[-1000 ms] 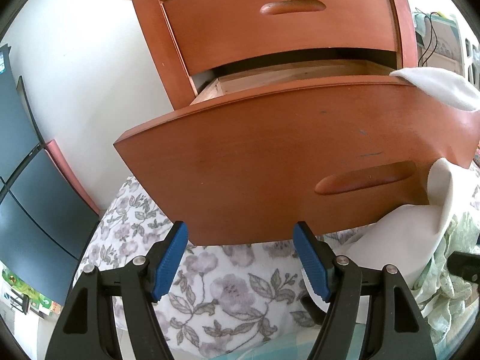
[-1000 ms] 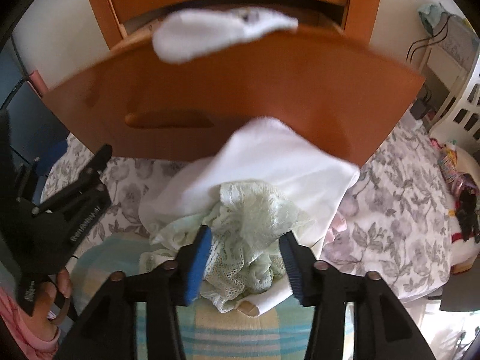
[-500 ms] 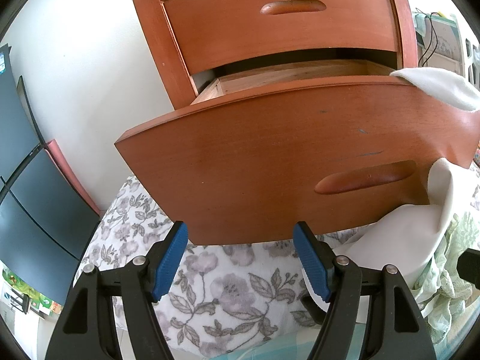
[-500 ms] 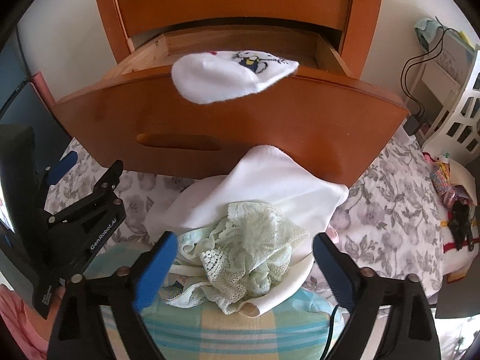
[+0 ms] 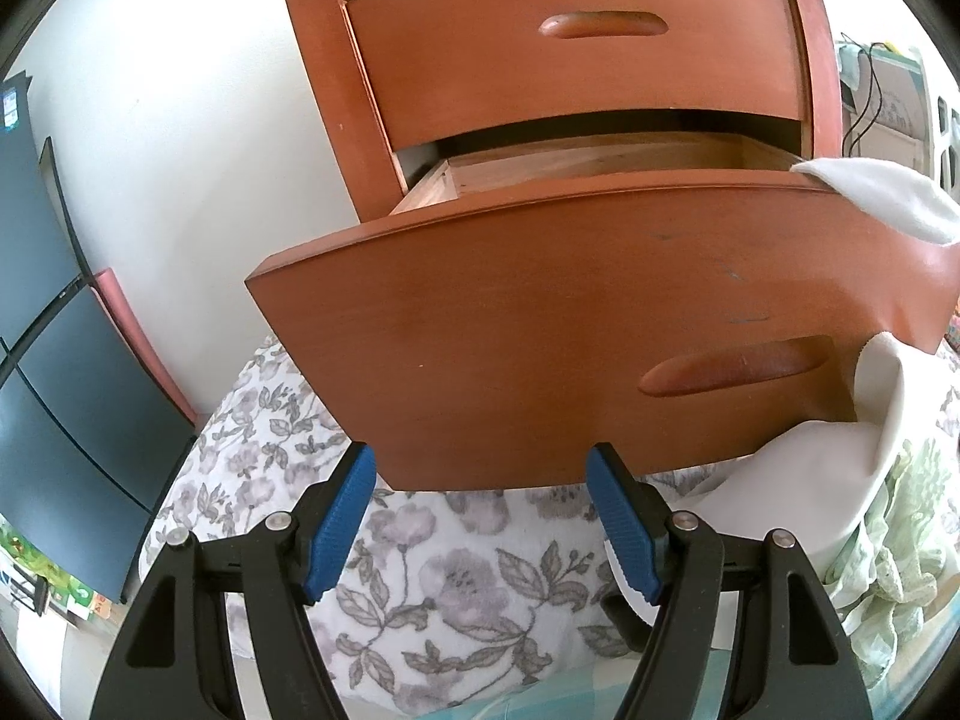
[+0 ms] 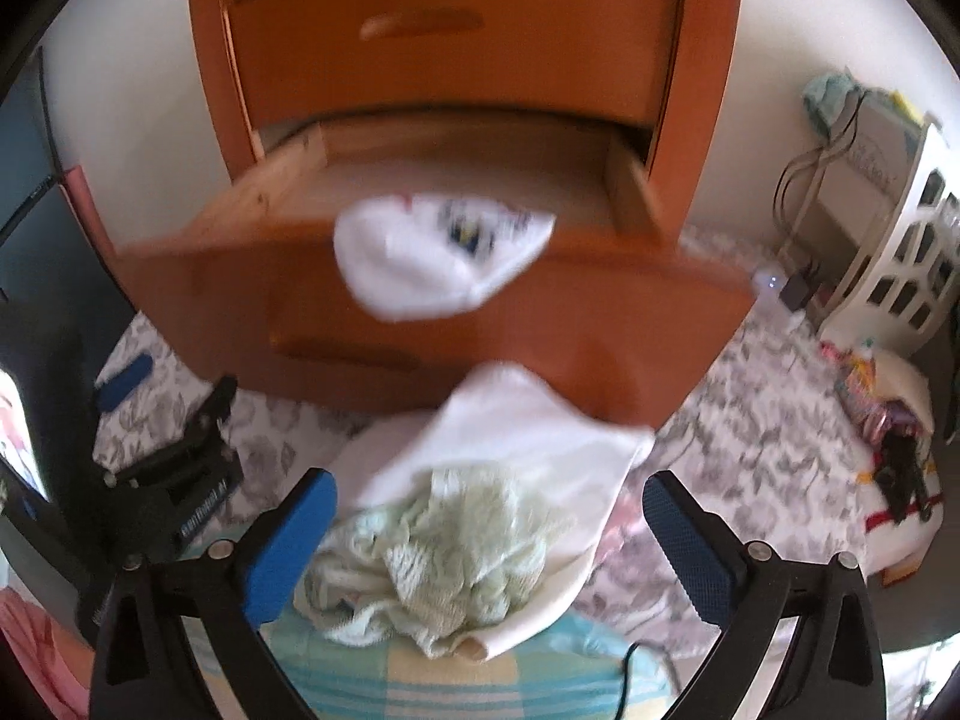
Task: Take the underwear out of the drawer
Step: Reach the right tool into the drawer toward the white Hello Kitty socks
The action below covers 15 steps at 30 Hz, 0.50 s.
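The lower drawer (image 6: 420, 324) of the wooden nightstand stands pulled out. White underwear with a printed picture (image 6: 441, 255) hangs over its front edge, also at the far right of the left wrist view (image 5: 882, 198). Below the drawer, pale green lace underwear (image 6: 456, 552) lies bunched on a white cloth (image 6: 540, 444). My right gripper (image 6: 483, 498) hovers over that pile. Its jaws are opening wide, and the lace lies between them untouched by the pads. My left gripper (image 5: 480, 522) is open and empty below the drawer front (image 5: 540, 330).
A floral bedspread (image 5: 420, 576) covers the surface under the nightstand. The pile rests on a checked cushion (image 6: 420, 684). A white slatted rack (image 6: 900, 264) with cables and small items (image 6: 888, 420) stands on the right. A dark cabinet (image 5: 60, 372) is on the left.
The right gripper's jaws have spread wide off the green lace underwear, and the gripper has risen, now seeing into the drawer. The left gripper has not moved.
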### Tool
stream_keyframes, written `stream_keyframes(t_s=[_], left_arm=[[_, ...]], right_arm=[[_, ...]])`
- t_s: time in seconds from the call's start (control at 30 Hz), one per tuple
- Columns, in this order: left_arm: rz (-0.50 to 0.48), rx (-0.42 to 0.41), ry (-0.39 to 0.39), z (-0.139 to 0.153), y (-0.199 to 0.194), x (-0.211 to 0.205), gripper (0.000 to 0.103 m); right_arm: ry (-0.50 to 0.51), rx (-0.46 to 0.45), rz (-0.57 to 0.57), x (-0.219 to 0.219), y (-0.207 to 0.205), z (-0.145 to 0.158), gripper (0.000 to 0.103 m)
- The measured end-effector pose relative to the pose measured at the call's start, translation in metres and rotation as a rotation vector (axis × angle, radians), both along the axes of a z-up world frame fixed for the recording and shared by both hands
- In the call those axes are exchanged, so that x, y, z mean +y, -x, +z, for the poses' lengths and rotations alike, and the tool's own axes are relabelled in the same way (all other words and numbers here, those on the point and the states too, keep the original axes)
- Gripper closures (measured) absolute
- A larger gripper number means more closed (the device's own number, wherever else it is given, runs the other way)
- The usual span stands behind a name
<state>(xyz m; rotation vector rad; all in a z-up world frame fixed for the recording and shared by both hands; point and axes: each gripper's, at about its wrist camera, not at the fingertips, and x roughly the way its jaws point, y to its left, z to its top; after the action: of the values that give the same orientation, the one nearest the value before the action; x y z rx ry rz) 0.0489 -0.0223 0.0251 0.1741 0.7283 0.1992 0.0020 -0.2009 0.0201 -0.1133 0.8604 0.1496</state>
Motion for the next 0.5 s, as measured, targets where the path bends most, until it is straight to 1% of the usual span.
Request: stream_keyframes(t_s=[0.07, 0.17, 0.27, 0.33, 0.4, 0.5], left_arm=[[0.001, 0.001, 0.004, 0.0, 0.0, 0.001, 0.03], [0.001, 0.002, 0.009, 0.0, -0.001, 0.002, 0.029], [0.005, 0.003, 0.017, 0.0, -0.001, 0.003, 0.029], [0.008, 0.006, 0.025, 0.0, -0.002, 0.005, 0.029], [0.01, 0.011, 0.031, -0.002, -0.003, 0.006, 0.029], [0.01, 0.016, 0.036, -0.003, -0.004, 0.006, 0.029]], right_arm=[[0.04, -0.037, 0.009, 0.004, -0.006, 0.01, 0.0], [0.104, -0.065, 0.023, 0.01, -0.014, 0.018, 0.0], [0.125, -0.073, 0.04, 0.016, -0.023, 0.022, 0.001], [0.152, -0.088, 0.055, 0.023, -0.028, 0.026, 0.004], [0.177, -0.099, 0.074, 0.029, -0.031, 0.027, 0.009], [0.204, -0.095, 0.105, 0.037, -0.032, 0.025, 0.013]])
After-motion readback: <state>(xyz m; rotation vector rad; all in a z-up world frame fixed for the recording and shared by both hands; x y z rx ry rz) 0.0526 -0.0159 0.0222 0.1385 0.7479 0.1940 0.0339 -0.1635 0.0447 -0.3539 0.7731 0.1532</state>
